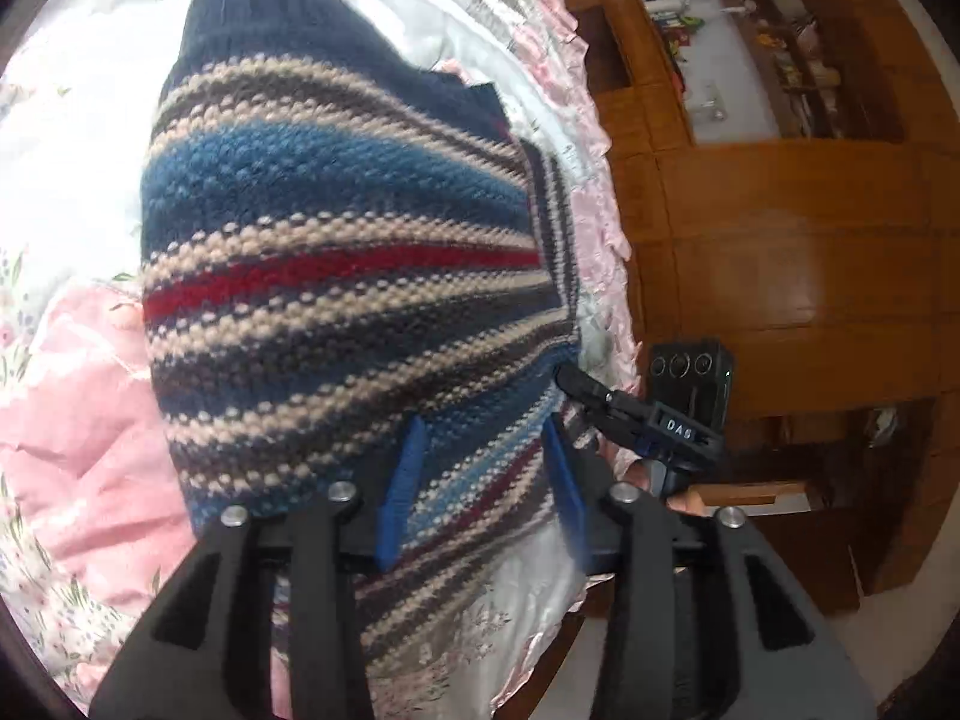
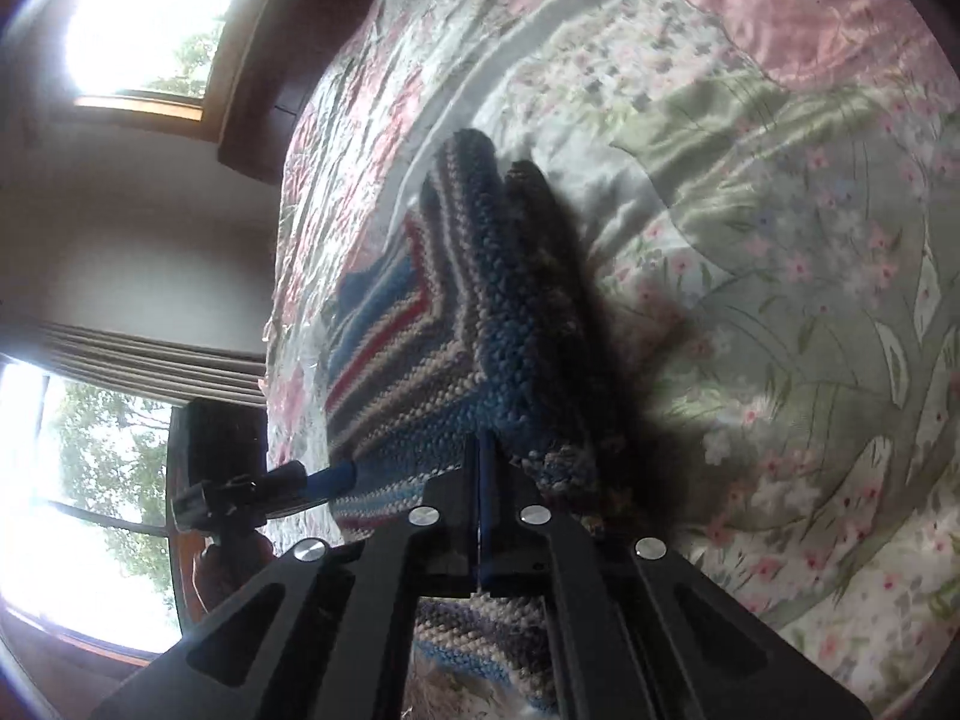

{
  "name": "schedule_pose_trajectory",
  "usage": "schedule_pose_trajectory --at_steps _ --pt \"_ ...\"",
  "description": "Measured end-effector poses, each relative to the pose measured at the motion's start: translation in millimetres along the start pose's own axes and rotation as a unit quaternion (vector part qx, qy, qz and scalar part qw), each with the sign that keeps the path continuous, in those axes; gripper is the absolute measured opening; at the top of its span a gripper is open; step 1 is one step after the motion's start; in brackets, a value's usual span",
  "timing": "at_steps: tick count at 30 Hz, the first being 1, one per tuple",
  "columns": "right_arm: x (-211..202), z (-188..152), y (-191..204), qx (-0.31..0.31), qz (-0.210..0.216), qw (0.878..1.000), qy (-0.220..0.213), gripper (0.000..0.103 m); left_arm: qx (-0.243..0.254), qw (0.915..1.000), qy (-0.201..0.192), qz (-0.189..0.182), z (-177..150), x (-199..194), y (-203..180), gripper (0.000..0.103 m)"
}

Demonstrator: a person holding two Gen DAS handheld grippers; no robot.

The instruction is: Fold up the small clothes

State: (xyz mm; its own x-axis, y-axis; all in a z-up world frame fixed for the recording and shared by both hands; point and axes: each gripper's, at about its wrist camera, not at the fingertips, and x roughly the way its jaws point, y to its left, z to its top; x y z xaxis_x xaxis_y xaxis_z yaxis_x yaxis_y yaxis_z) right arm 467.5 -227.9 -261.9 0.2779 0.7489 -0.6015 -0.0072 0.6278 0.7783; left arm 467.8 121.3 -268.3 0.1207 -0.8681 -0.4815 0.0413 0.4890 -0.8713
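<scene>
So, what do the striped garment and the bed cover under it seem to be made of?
The striped sweater looks like thick knitted yarn, perhaps wool or acrylic: bumpy stitches and a ribbed navy hem show, with a matte surface. The floral bedspread looks like a satin-type woven fabric, perhaps polyester: it is glossy, with fine creases and printed flowers.

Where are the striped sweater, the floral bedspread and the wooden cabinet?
striped sweater (image 1: 336, 276): left wrist view, red stripe.
floral bedspread (image 2: 810, 300): right wrist view, green flowered patch.
wooden cabinet (image 1: 780, 252): left wrist view, door panel.
</scene>
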Motion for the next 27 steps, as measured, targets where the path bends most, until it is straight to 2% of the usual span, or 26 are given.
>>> schedule_pose_trajectory --at_steps 1,2,5,6,7,8,10,12,14,15,16,19,22,24,27 --pt "-6 -4 11 -0.014 0.007 1.0 -0.003 0.01 0.017 0.9998 -0.012 -0.003 -8 -11 -10 0.077" --pt "-11 -9 19 -0.027 0.012 1.0 -0.003 0.012 0.033 0.9993 -0.017 -0.01 -15 -18 -19 0.08" --pt "-5 -27 28 -0.052 0.004 0.998 0.017 0.014 0.047 0.998 -0.004 -0.043 -36 -16 -27 0.081" --pt "1 -30 23 -0.051 -0.011 0.998 0.021 0.013 0.045 0.9984 0.005 -0.035 -40 -10 -23 0.08" --pt "6 -29 15 -0.044 -0.027 0.999 0.017 0.006 0.042 0.999 0.003 -0.016 -42 -7 -17 0.08" --pt "9 -29 4 -0.034 -0.039 0.999 0.016 0.0 0.029 0.9995 0.004 -0.01 -42 -1 -6 0.078" --pt "8 -27 -14 -0.005 -0.029 0.999 0.014 0.0 -0.007 0.9997 0.014 -0.018 -43 7 15 0.069" --pt "-1 -32 -9 -0.007 -0.026 1.0 0.008 0.001 -0.025 0.999 0.011 -0.037 -48 2 22 0.069" --pt "-11 -42 2 -0.02 -0.02 1.0 0.007 0.011 -0.014 0.9988 0.012 -0.046 -60 -6 16 0.08" --pt "-12 -47 11 -0.031 -0.021 0.999 0.009 0.022 -0.008 0.9989 0.016 -0.044 -66 -8 13 0.08" --pt "-11 -50 20 -0.042 -0.025 0.999 0.01 0.026 -0.006 0.999 0.021 -0.039 -71 -7 15 0.08" --pt "6 -46 55 -0.06 -0.01 0.998 0.022 0.029 -0.024 0.9986 0.029 -0.037 -88 -12 28 0.08" --pt "36 -40 85 -0.066 0.015 0.997 0.026 0.034 -0.036 0.9977 0.016 -0.056 -98 -25 33 0.082" --pt "58 -39 88 -0.056 0.029 0.997 0.034 0.034 -0.042 0.9964 0.002 -0.074 -99 -34 34 0.086" --pt "85 -47 71 -0.03 0.007 0.998 0.064 0.032 -0.048 0.9948 -0.025 -0.086 -90 -52 36 0.087"
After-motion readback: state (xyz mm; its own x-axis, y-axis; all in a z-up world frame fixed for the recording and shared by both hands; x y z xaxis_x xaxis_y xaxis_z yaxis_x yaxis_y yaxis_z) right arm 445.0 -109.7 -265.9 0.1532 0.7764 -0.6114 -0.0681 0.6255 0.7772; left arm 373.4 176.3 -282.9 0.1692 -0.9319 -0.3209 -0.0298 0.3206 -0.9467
